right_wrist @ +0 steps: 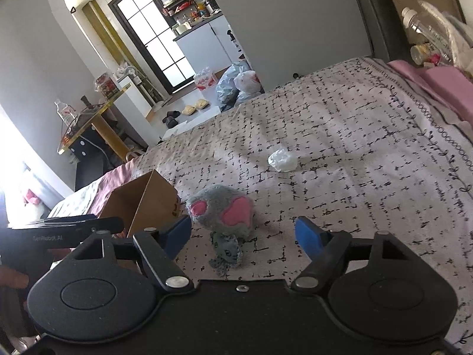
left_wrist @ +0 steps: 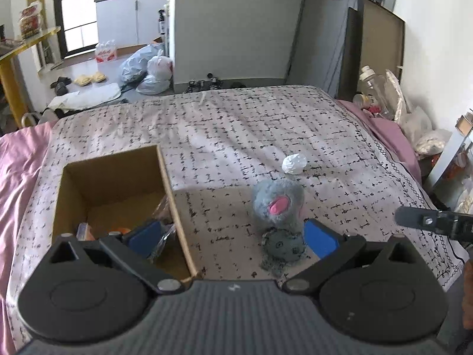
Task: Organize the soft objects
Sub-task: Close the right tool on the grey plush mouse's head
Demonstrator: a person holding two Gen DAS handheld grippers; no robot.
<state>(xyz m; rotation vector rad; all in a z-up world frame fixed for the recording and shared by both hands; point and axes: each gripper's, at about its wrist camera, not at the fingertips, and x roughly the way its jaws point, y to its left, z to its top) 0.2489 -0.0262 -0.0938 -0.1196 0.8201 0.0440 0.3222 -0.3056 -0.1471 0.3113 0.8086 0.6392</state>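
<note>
An open brown cardboard box sat on the bed's pale bedspread with black dash marks, ahead of the left gripper and under its left finger. Orange and clear-wrapped items lay at the bottom of the box, too hidden to name. The left gripper's blue-padded fingers were spread wide and held nothing; its left pad hung over the box, while its right pad sat just beside the grey plush toy with pink ears. That toy rested on the bedspread between the two pads, nearer the right one, with a small grey fabric piece touching its near side. Beyond the toy and apart from it, a crumpled white wad lay further out from the fingers. In the right wrist view, the right gripper also had its fingers wide apart and empty, the plush toy lying ahead of them, closer to the left pad.
</note>
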